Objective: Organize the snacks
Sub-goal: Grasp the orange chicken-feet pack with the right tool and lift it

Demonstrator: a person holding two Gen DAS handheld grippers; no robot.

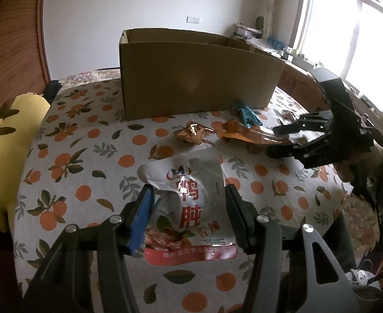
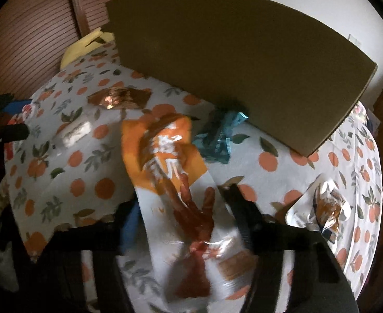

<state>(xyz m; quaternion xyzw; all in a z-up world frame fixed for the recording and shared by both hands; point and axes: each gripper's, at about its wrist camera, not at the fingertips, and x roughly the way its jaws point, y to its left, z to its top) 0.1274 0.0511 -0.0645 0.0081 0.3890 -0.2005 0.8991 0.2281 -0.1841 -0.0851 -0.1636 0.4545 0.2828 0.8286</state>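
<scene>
the left gripper stands spread around a silver foil snack pouch with red lettering, not pinching it, near the table's front edge. the right gripper straddles a long orange-and-white snack packet; whether it grips i cannot tell. bare orange-print tablecloth lies beyond. a small copper foil packet and a crumpled blue wrapper sit before the tall brown cardboard box.

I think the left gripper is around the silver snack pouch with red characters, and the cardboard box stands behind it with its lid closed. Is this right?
Not quite: the cardboard box is open at the top, as the left wrist view shows. The left gripper does sit around the silver snack pouch, with the box behind it.
</scene>
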